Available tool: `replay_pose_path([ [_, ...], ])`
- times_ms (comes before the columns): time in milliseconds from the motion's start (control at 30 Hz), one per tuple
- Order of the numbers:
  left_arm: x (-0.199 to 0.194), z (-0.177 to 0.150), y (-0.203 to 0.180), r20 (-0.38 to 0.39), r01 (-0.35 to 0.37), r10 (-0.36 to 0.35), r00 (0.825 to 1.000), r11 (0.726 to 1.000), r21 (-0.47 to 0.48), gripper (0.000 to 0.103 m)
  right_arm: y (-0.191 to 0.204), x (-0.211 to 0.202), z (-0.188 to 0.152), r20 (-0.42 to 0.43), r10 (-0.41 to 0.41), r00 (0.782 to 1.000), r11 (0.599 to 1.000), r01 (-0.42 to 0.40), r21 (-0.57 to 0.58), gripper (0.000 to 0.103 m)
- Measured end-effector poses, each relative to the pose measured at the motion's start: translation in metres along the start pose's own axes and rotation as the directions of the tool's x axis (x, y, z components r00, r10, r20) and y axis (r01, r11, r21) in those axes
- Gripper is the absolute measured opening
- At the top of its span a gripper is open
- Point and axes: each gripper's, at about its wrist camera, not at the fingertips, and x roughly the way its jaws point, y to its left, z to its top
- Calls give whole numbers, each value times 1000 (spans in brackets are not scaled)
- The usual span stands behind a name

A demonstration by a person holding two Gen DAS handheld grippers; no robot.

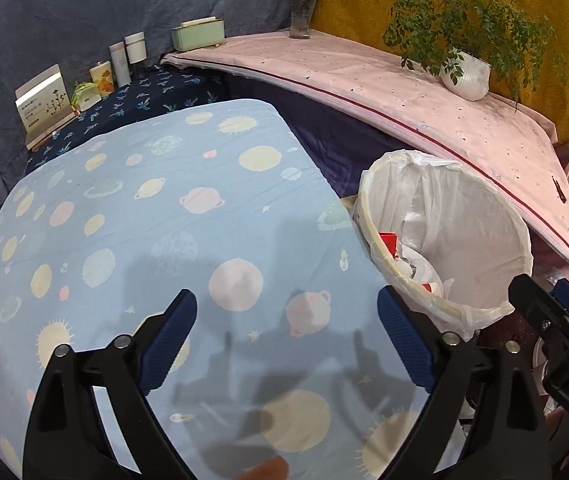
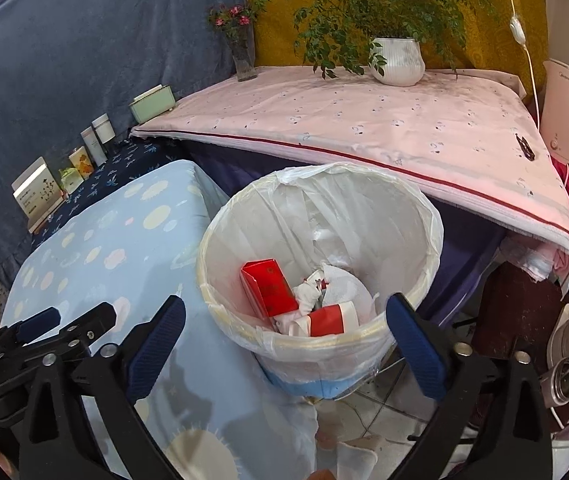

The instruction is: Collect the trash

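A bin (image 2: 404,216) lined with a white bag stands beside the low table with the blue planet cloth (image 2: 96,256). Inside it lie a red box (image 2: 268,288), crumpled white paper (image 2: 344,286) and a red and white cup (image 2: 330,320). My right gripper (image 2: 287,304) hangs open over the bin's near rim, nothing between its fingers. My left gripper (image 1: 287,300) is open above the planet cloth (image 1: 156,224), empty, with the bin (image 1: 464,220) to its right. Each gripper shows at the edge of the other's view.
A pink-clothed surface (image 2: 364,128) behind the bin carries a potted plant (image 2: 398,60) and a flower vase (image 2: 244,60). Boxes and jars (image 1: 84,80) line the dark cloth at the back left. A white appliance (image 2: 568,112) and metal ware (image 2: 568,372) crowd the right side.
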Motion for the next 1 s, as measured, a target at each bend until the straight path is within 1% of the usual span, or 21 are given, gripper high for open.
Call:
replay_pose_path([
  [233, -6, -10, 6, 8, -17, 17, 1000, 1000, -15, 92, -3, -4, -10, -5, -28, 1000, 1000, 28, -13, 97],
  [600, -13, -20, 4, 13, -25, 25, 1000, 1000, -6, 92, 7, -17, -21, 23, -55, 998, 994, 57, -88, 97],
  [1000, -18, -28, -1, 21, -35, 34, 999, 999, 12, 92, 8, -21, -30, 16, -62, 998, 993, 63, -100, 97],
])
